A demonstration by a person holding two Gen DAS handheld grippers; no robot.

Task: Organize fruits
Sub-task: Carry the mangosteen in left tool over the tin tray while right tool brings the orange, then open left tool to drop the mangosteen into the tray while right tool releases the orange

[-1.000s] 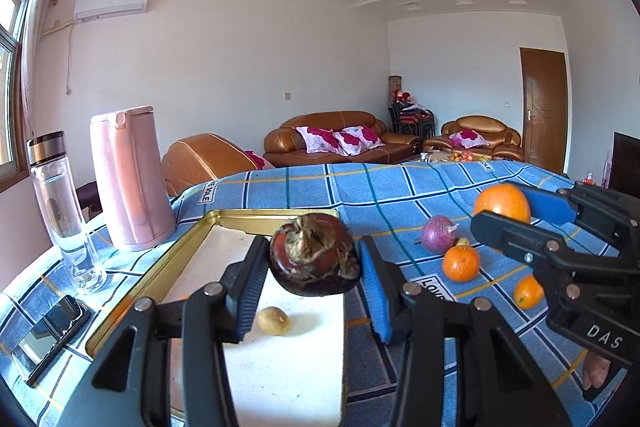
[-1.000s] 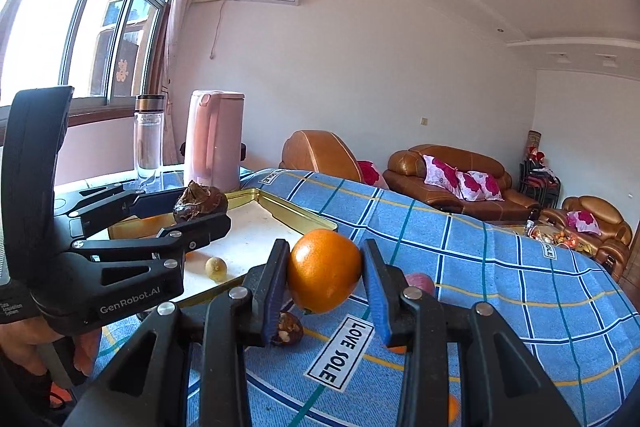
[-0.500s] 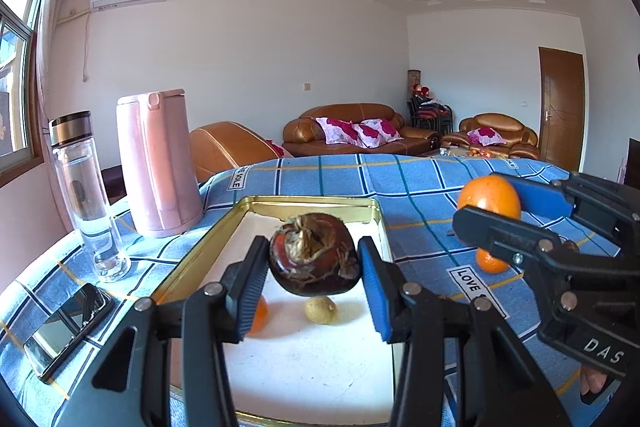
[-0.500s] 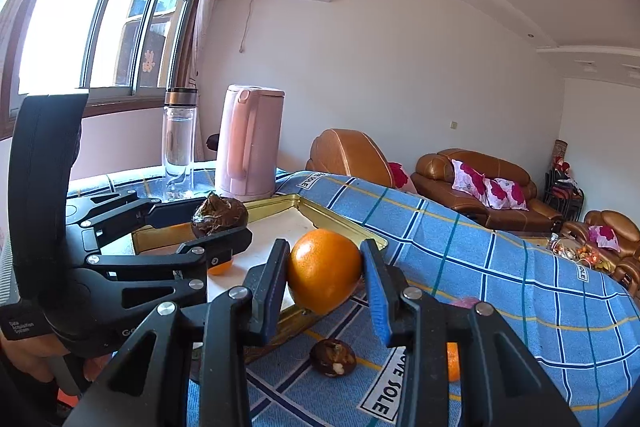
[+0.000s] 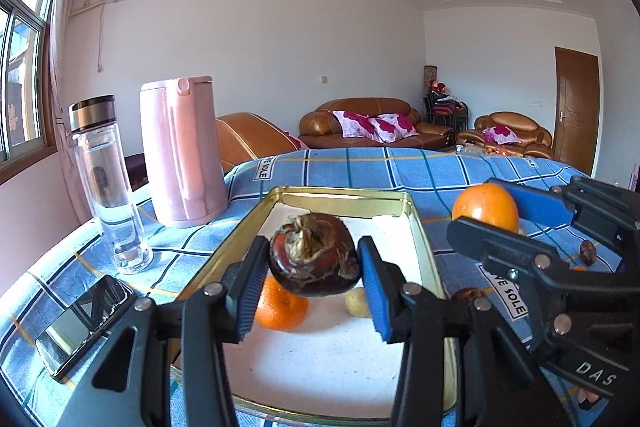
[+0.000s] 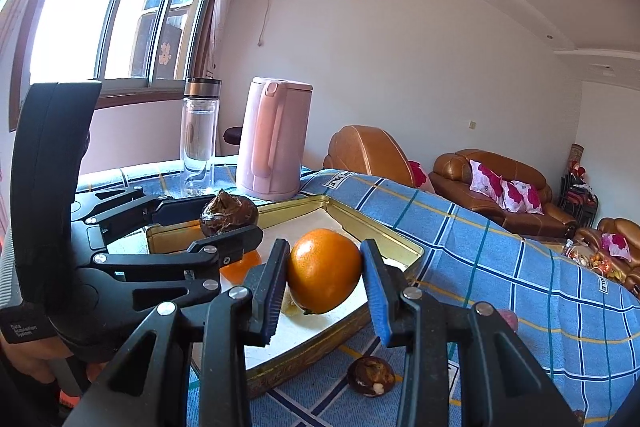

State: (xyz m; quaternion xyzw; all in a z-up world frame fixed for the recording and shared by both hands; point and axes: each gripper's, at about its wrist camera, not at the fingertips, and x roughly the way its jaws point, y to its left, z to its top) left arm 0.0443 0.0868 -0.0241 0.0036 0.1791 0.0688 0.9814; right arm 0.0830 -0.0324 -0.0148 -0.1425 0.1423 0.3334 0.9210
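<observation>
so the gold tray [image 5: 420, 227] already has a small orange [image 5: 280, 309] in it, each hand-held gripper is clamped on fruit, left [image 5: 314, 277] on the dark one [image 5: 314, 259], right [image 6: 324, 277] on the big orange [image 6: 324, 269], with strays left on the bench [image 6: 520, 267].

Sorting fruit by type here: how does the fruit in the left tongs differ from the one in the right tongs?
The dark fruit in the left tongs is reddish-brown, with a dry, papery crown; the orange in the right tongs is bright and smooth. The dark fruit looks flatter, the orange rounder. Both are clamped between blue pads above the tray.
</observation>
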